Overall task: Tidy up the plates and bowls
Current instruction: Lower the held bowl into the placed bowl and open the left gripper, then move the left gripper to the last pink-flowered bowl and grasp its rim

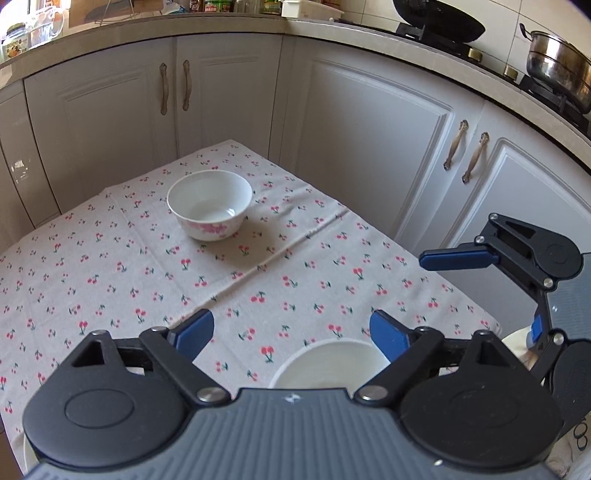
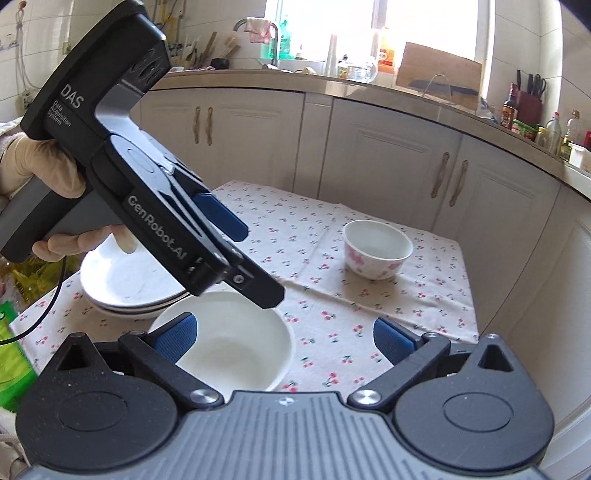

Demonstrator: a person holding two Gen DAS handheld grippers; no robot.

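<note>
A plain white bowl [image 2: 229, 347] stands on the cherry-print tablecloth [image 2: 332, 295] just in front of both grippers; in the left wrist view only the plain bowl's rim [image 1: 325, 363] shows. A stack of white plates [image 2: 125, 280] lies to its left. A white bowl with pink flowers [image 1: 210, 205] [image 2: 376, 254] stands alone farther back. My left gripper [image 1: 291, 328] [image 2: 256, 266] hovers over the plain bowl, open, with nothing between its pads. My right gripper [image 2: 284, 332] [image 1: 495, 291] is wide open beside the bowl and holds nothing. A gloved hand [image 2: 37, 162] holds the left gripper.
Grey-white cabinets [image 1: 369, 147] wrap around the table's far sides. A wok [image 1: 439, 18] and a steel pot [image 1: 557, 66] sit on the stove up right. A green and yellow bag [image 2: 11, 339] lies at the table's left edge. Bottles and a rack crowd the counter.
</note>
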